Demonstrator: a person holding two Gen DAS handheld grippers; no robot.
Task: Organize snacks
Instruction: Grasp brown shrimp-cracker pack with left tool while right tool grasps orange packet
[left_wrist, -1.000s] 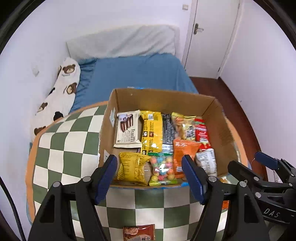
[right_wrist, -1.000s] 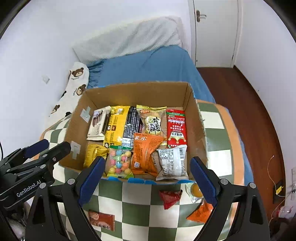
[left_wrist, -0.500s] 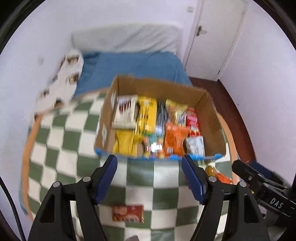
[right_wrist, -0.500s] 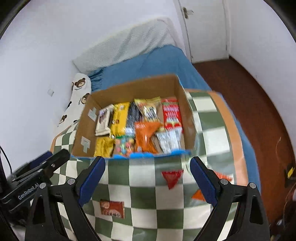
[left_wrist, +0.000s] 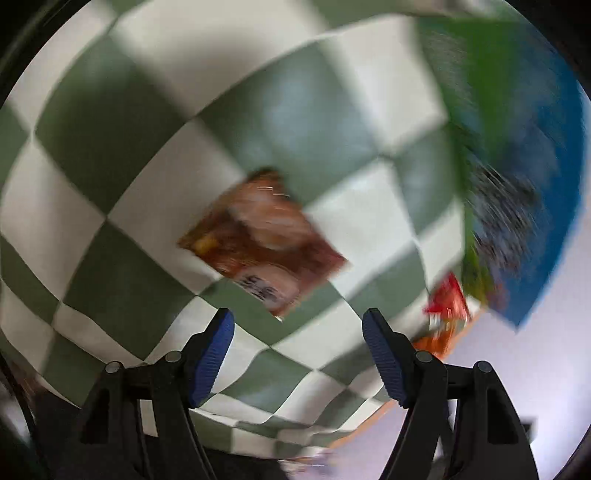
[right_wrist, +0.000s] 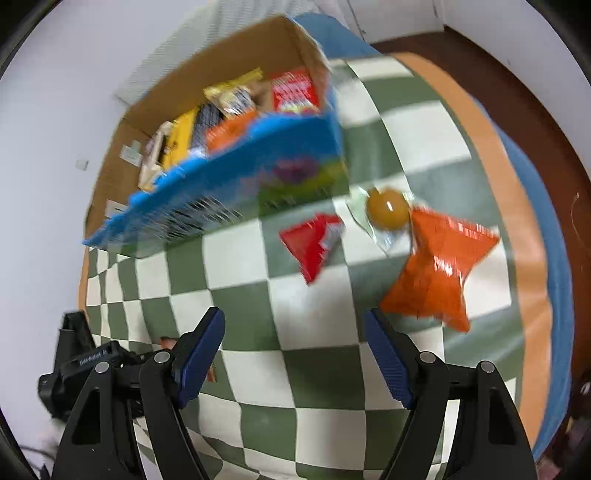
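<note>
Both cameras are now looking steeply down at the checked cloth (right_wrist: 325, 373), whereas a second ago they were facing the open box and the bed beyond it; the left view has also rolled, so the squares are running diagonally and everything in it is smeared.

Left wrist view: the left gripper (left_wrist: 297, 334) is hanging above the cloth with its blue pads spread and nothing between them. A brown snack packet (left_wrist: 264, 242) is lying flat at the centre of the frame, just above the fingertips; pale characters on its lower edge are too blurred to read. At the right edge a red packet (left_wrist: 447, 304) is showing beside the blue side of the cardboard box (left_wrist: 528, 206).

Right wrist view: the right gripper (right_wrist: 295, 332) is closing, its pads apart over bare cloth and gripping nothing. The cardboard box (right_wrist: 236, 55) is sitting at upper left, filled with yellow, black, orange and red packets whose print is illegible. To the right of the box, three loose snacks are lying on the cloth: a red packet (right_wrist: 314, 242), a clear wrapper holding a round yellow sweet (right_wrist: 388, 208), and an orange packet (right_wrist: 437, 271) touching that wrapper. At lower left, the left gripper (right_wrist: 92, 369) is bearing white lettering, partly legible as "GenRobot.AI".
</note>
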